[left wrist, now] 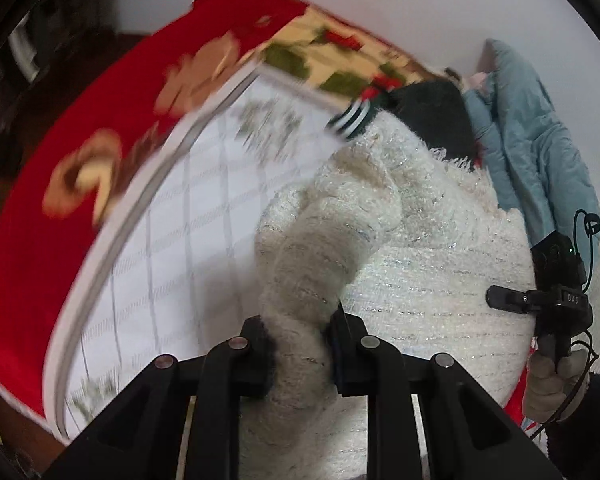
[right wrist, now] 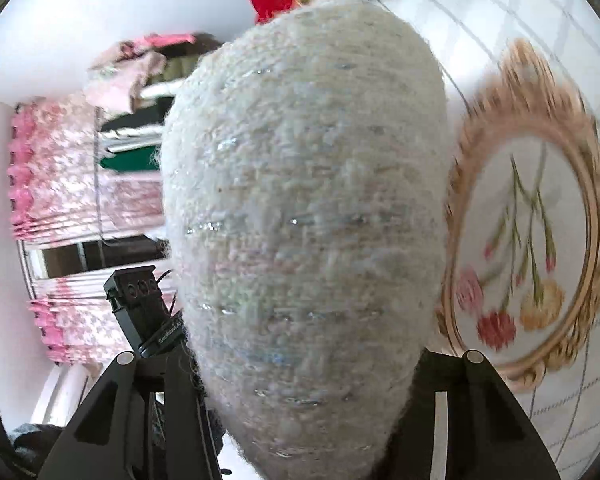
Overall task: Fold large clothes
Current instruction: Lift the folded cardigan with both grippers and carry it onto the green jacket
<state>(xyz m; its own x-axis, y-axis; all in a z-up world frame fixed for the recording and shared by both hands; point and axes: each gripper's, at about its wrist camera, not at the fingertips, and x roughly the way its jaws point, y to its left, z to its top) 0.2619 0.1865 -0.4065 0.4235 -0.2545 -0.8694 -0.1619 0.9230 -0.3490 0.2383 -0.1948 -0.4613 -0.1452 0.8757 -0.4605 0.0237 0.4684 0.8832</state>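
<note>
Up close in the left wrist view, the left gripper (left wrist: 300, 354) has its fingers clamped on a bunched roll of the fuzzy cream sweater (left wrist: 412, 248), which spreads over a white checked bed sheet (left wrist: 172, 248) bordered by a red floral blanket (left wrist: 80, 132), with a blue jacket (left wrist: 532, 128) beyond and the right gripper (left wrist: 500, 296) seen small at the far edge. Over in the right wrist view, the sweater (right wrist: 304, 216) fills the middle and runs down between the right gripper's (right wrist: 312, 416) fingers, which are closed on it above the sheet (right wrist: 532, 60).
</note>
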